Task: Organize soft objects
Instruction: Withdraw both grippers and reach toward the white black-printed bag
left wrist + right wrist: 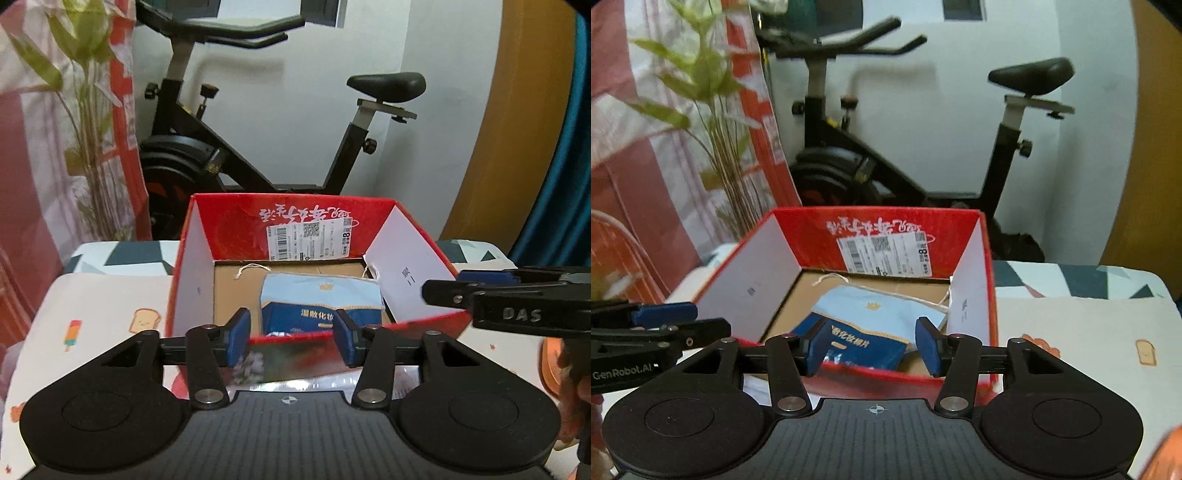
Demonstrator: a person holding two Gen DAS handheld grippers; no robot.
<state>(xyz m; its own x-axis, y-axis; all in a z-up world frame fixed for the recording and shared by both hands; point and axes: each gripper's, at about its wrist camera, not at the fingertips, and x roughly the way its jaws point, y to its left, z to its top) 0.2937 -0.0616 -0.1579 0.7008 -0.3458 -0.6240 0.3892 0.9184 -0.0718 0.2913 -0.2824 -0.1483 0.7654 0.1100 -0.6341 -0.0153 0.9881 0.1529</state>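
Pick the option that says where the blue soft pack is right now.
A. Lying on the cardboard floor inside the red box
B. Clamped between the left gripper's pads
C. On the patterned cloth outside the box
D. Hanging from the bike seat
A: the blue soft pack lies on the brown floor inside the red box, and both the left gripper and right gripper are open and empty in front of it.

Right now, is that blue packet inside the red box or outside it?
Inside. The blue packet lies on the cardboard floor of the red box, below its walls, and neither gripper touches it.
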